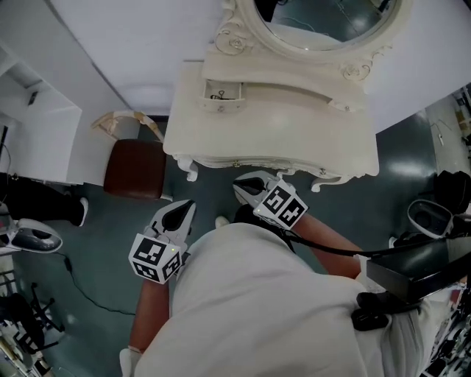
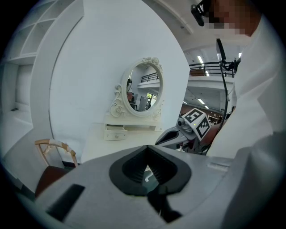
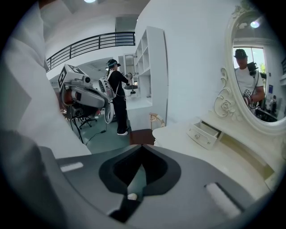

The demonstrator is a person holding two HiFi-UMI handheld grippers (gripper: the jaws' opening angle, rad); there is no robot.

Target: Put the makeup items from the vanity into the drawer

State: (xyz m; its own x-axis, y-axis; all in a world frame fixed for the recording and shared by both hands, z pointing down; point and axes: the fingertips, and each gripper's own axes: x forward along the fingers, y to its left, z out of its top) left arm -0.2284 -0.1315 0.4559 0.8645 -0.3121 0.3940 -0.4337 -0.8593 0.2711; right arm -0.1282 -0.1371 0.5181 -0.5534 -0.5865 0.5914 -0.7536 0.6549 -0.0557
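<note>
The cream vanity (image 1: 294, 129) stands against the wall, its oval mirror (image 1: 324, 22) at the back. On its left side a small drawer (image 1: 221, 93) is pulled open, with small dark items inside. The tabletop looks bare. My left gripper (image 1: 187, 208) hangs shut below the vanity's front left corner, holding nothing. My right gripper (image 1: 246, 185) is shut and empty just in front of the vanity's front edge. The drawer (image 2: 115, 132) also shows past the shut left gripper (image 2: 147, 147). In the right gripper view the drawer (image 3: 205, 133) lies to the right of the right gripper (image 3: 142, 146).
A brown stool (image 1: 134, 168) and a wicker frame (image 1: 121, 121) stand left of the vanity. A white shelf unit (image 3: 154, 67) lines the wall beyond. Another person (image 3: 117, 103) stands further off. A cable (image 1: 88, 291) runs over the floor, and dark chairs (image 1: 434, 221) crowd the right.
</note>
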